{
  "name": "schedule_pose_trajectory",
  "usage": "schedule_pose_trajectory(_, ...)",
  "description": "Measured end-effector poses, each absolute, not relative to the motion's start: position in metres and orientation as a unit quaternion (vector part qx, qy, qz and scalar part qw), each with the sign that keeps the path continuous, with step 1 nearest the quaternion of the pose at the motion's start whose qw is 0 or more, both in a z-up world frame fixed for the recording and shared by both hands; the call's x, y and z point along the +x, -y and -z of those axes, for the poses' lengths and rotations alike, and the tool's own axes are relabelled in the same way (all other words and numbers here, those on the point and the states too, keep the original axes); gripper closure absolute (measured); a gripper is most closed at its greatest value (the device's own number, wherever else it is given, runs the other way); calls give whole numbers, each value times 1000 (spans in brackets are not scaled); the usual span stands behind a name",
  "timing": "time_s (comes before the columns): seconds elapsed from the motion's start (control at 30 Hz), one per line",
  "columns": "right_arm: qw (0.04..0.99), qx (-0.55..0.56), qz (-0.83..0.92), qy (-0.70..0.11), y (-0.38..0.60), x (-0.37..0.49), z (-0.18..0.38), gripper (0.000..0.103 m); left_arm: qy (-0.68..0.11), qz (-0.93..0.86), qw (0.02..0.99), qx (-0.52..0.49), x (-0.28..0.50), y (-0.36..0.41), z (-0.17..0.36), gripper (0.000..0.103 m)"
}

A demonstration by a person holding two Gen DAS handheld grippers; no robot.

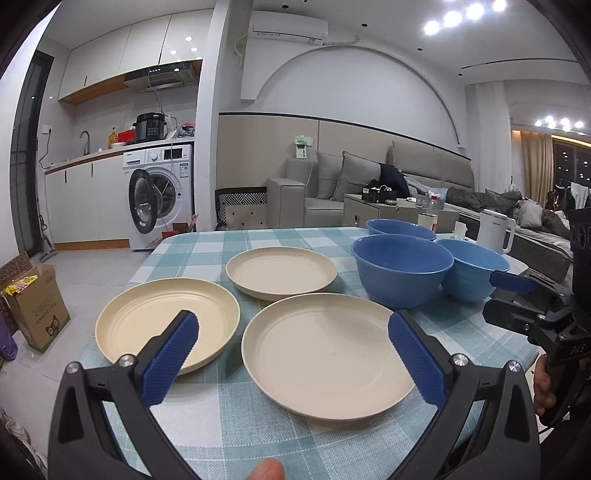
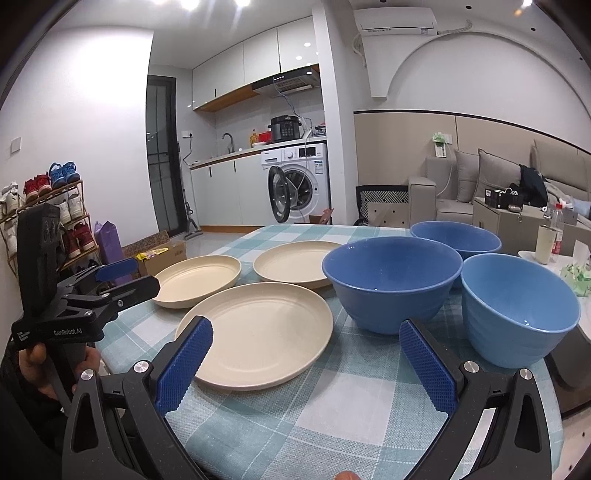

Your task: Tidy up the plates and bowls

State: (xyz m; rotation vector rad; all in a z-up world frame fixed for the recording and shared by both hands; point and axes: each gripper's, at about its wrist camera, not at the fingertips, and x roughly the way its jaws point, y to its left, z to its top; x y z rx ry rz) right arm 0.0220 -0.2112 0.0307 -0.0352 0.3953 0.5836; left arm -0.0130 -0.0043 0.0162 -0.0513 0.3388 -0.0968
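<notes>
Start state: nothing stacked yet, both hand-held grippers empty.

Left wrist view: our left hand-held gripper (image 1: pixel 293 354) is wide open over the near plate (image 1: pixel 325 356); three plates and three bowls sit apart on the worktop (image 1: pixel 258 443).
Right wrist view: our right hand-held gripper (image 2: pixel 306 363) is wide open, short of the big bowl (image 2: pixel 391 282). Next, probably: pinch a rim, lift, nest.

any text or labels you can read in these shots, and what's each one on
"GenRobot.AI": side of the left hand-held gripper, seen from the right wrist view.
"DAS": body of the right hand-held gripper, seen from the left wrist view.
Smaller print beside "GenRobot.AI": too small to read.
Cardboard box: printed characters, too blurred to read.
Washing machine, cooker and air conditioner: labels too small to read.
</notes>
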Motion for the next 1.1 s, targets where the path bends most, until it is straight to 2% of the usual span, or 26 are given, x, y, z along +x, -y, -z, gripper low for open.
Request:
schedule_pose_trajectory(0.73, 946, -16, -265, -188, 217, 24, -35, 0, -193, 19, 981, -5, -5, 0, -17, 0)
schedule_pose_trajectory(1.1, 935, 8, -265, -233, 223, 44, -39, 0, -198, 2, 980, 2, 3, -5, -21, 0)
